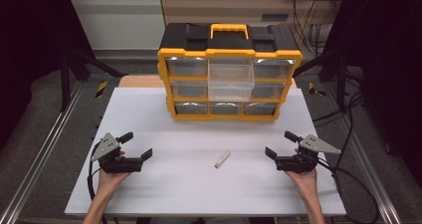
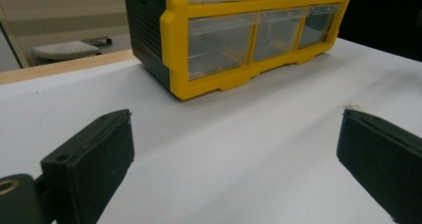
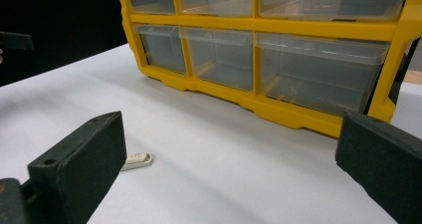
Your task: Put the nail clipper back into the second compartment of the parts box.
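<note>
Both grippers, left (image 1: 135,145) and right (image 1: 279,144), keep jaws wide and empty. Small white piece (image 1: 222,159) lies flat on the tabletop (image 1: 164,184) between them; being thin, it may slip from closing jaws.

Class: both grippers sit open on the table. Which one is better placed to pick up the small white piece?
Right. The small white piece lies nearer the right gripper, beside its jaw in its own view; the left gripper is farther off.
</note>
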Demonstrator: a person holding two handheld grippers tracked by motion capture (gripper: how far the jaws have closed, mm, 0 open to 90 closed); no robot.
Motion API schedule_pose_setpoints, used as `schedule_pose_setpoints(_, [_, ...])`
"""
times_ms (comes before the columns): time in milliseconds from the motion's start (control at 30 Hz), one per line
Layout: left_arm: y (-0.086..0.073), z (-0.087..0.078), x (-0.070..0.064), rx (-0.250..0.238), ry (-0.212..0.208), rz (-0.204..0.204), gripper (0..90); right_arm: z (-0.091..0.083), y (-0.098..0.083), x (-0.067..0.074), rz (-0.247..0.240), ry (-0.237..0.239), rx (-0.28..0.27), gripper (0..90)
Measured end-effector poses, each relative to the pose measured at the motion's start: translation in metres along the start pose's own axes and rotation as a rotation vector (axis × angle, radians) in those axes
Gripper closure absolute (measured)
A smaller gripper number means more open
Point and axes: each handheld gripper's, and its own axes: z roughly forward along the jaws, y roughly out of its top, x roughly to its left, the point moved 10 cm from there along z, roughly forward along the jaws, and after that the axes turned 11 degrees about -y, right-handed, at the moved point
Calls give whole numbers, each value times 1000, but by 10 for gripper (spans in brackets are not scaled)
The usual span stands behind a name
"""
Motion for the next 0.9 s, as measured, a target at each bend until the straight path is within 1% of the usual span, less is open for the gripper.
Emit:
schedule_pose_setpoints(133, [-1,1,0,5,1,2,15,0,0,0,1,0,-1,5])
schedule_pose_setpoints(433, [2,0,-2,0,-2,4,15,1,-1,1,-7,3,9,4])
schedule_pose_setpoints(567, [2,1,-4,8,-3,4,15,1,-2,1,-9,2,13,4])
schedule_pose_setpoints(600, [3,2,-5,11,-5,0,15,1,-2,1,-10,3,12,4])
schedule_pose_setpoints(733, [5,4,-8,13,-5,7,15,2,-3,1,-15,3,14,4])
schedule_pose_setpoints(900, [8,6,-13,14,-16,12,15,2,-3,0,-23,-1,13,4])
